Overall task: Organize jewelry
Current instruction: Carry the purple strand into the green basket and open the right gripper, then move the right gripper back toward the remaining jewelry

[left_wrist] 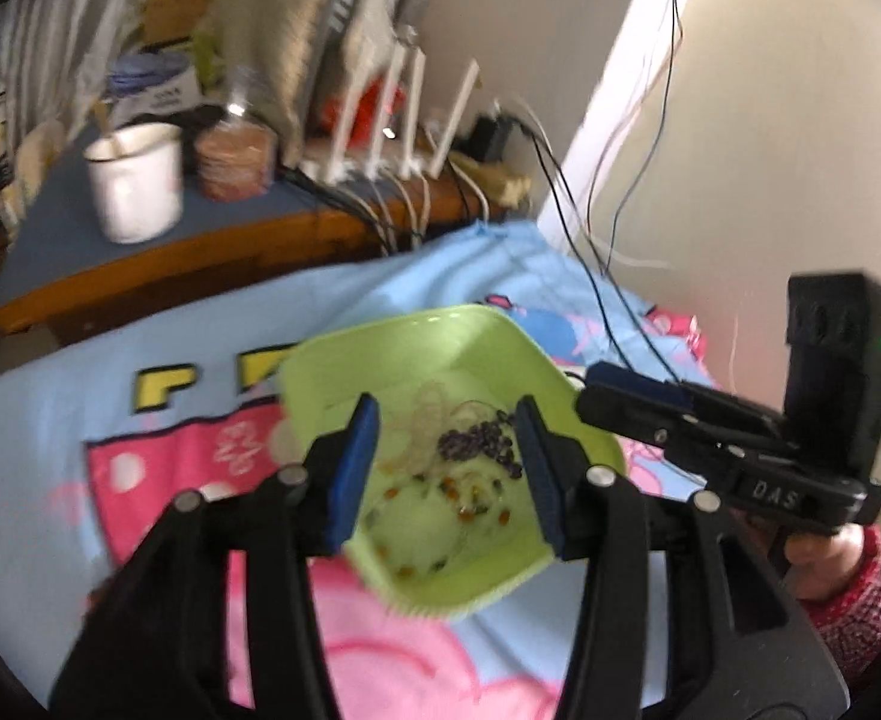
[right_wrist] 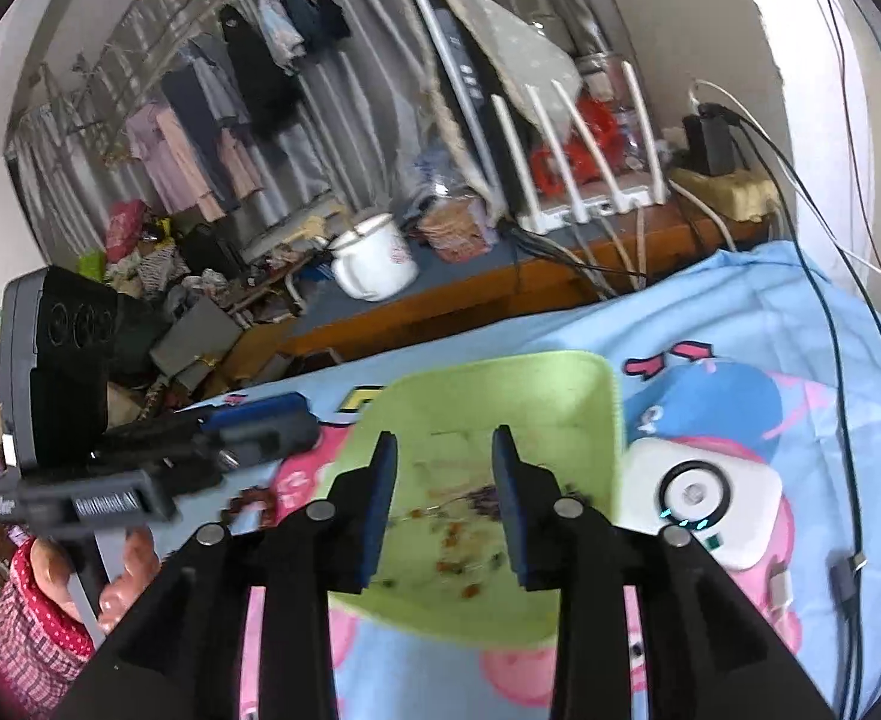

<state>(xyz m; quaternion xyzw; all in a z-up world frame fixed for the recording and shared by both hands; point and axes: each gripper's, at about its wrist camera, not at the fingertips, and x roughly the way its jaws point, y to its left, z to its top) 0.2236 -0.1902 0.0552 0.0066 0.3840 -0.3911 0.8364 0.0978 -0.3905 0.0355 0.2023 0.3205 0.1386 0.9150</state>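
A light green plastic tray lies on a blue and pink cartoon blanket. In it lie a dark purple bead bracelet, pale thin rings and an amber bead strand. My left gripper hovers over the tray, open and empty. My right gripper hovers over the same tray, open and empty; the beads show between its fingers. A brown bead bracelet lies on the blanket left of the tray. Each gripper shows in the other's view: the right, the left.
A white square device with a round dial lies on the blanket right of the tray. Cables run down the right wall. Behind the blanket a wooden desk holds a white mug, a jar and a router.
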